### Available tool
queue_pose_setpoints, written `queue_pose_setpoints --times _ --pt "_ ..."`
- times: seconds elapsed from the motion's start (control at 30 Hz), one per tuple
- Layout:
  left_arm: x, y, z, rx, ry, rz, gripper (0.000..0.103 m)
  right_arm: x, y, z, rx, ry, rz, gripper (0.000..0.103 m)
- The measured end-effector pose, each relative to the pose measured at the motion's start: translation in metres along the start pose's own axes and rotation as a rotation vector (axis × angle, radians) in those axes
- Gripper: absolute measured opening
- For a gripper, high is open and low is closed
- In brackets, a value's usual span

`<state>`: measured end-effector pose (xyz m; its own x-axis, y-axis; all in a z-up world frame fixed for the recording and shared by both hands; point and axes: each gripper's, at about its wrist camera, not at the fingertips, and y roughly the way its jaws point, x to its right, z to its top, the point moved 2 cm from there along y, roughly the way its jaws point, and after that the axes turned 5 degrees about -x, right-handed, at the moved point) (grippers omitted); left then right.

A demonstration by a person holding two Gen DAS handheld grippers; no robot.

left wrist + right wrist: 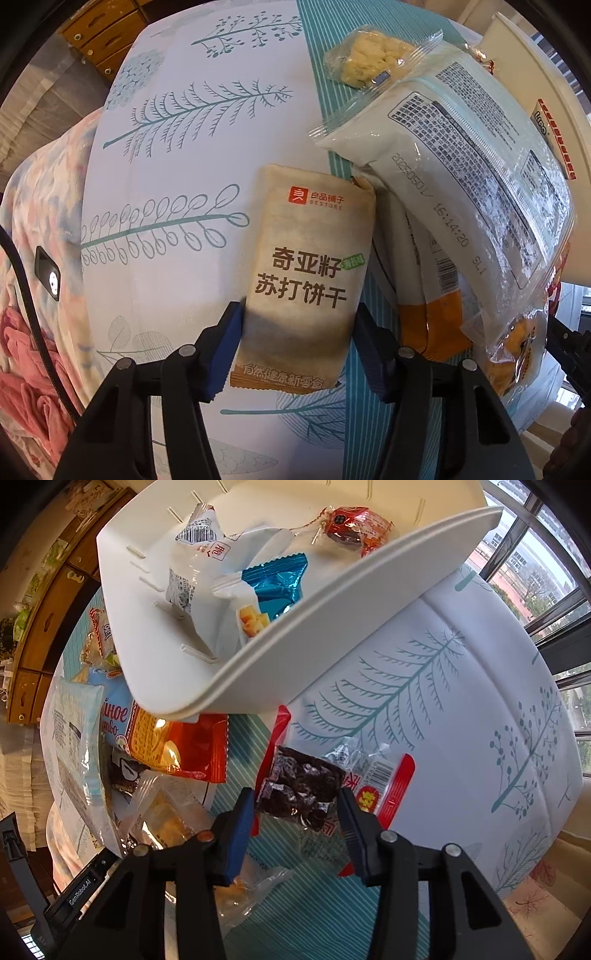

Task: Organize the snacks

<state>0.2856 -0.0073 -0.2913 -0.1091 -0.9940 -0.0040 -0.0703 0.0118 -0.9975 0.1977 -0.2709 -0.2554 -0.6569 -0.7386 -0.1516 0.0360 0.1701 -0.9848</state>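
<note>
Crackers [306, 273] in a tan packet lie at the centre of the left wrist view, on a white cloth [177, 177] printed with teal leaves. The left gripper [295, 332] straddles the packet's lower half: its left blue pad touches the packet's edge, while the right pad sits just beside the other edge, and I cannot tell whether it presses. A large white bag [461, 192] with dense black print leans over an orange-and-white pack [432, 317] to the right of the crackers. A clear bag of pale crumbly snack [373, 59] lies at the upper right.

In the right wrist view, the right gripper [295, 808] brackets a clear packet of dark dried fruit [299, 790] with red ends, low in the centre. Both pads stand at the packet's sides; contact is not certain. A white bin [295, 635] fills the upper frame, holding a blue packet [280, 583], a white pouch [195, 554] and a red sweet [351, 524]. More snacks pile at the left, among them a red-and-yellow wafer pack [173, 738].
</note>
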Motion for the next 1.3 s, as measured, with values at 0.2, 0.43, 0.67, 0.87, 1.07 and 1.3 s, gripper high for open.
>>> queue_pose_setpoints --times 0.2,0.43,0.67,0.87,1.07,1.3 --pt "-0.006 0.0 -0.008 -0.017 -0.011 -0.015 0.056 0.009 -0.002 -0.013 -0.022 0.011 0.015 0.04" --pt "-0.013 -0.008 -0.031 -0.021 -0.011 -0.029 0.056 0.013 -0.002 -0.032 -0.064 0.047 0.029 0.04" --pt "-0.014 -0.034 -0.062 0.011 0.019 -0.071 0.055 0.019 -0.007 -0.058 -0.096 0.109 0.069 0.04" --pt "-0.017 -0.055 -0.093 0.057 0.062 -0.113 0.055 0.019 -0.019 -0.076 -0.075 0.115 0.092 0.04" --pt "-0.027 -0.071 -0.12 0.108 0.084 -0.171 0.054 0.02 -0.033 -0.108 -0.032 0.109 0.104 0.04" --pt "-0.032 -0.085 -0.149 0.182 0.108 -0.293 0.022 0.022 -0.053 -0.14 0.037 0.029 0.097 0.04"
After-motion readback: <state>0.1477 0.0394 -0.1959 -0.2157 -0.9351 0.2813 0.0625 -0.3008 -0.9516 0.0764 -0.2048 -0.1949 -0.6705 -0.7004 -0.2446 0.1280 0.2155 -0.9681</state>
